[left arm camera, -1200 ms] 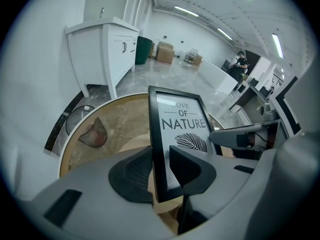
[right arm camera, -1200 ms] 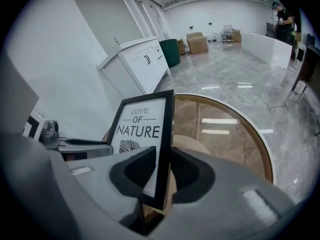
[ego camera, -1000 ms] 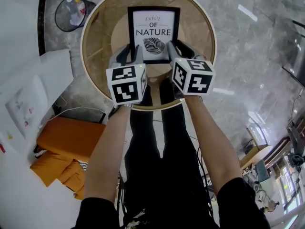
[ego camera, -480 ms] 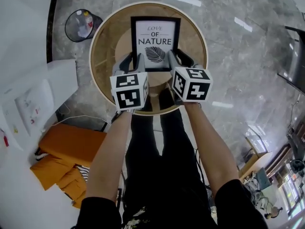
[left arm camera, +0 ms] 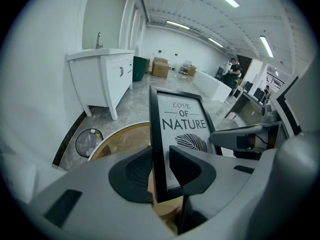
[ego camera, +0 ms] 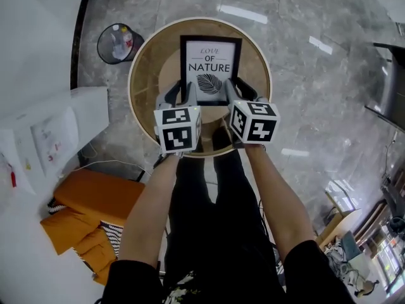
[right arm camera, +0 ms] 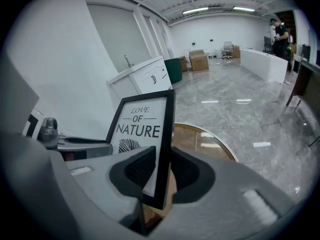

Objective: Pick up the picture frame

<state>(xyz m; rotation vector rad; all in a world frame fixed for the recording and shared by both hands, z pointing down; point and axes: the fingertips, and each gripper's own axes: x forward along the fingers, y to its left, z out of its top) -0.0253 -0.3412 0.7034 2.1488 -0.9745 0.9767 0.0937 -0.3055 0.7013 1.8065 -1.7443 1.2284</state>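
A black picture frame with a white "LOVE OF NATURE" print hangs in the air above a round wooden table. My left gripper is shut on the frame's left edge near the bottom corner. My right gripper is shut on its right edge. In the left gripper view the frame stands upright, with the left gripper pinching its black border between both pads. The right gripper view shows the frame edge-on in the right gripper.
A black waste bin with bottles in it stands on the marble floor left of the table. A white sink cabinet is beyond it. An orange cushion lies at lower left. The person's legs stand close to the table's near rim.
Both grippers have risen together with the frame held between them. The table below looks smaller and farther away, and more floor shows around it.
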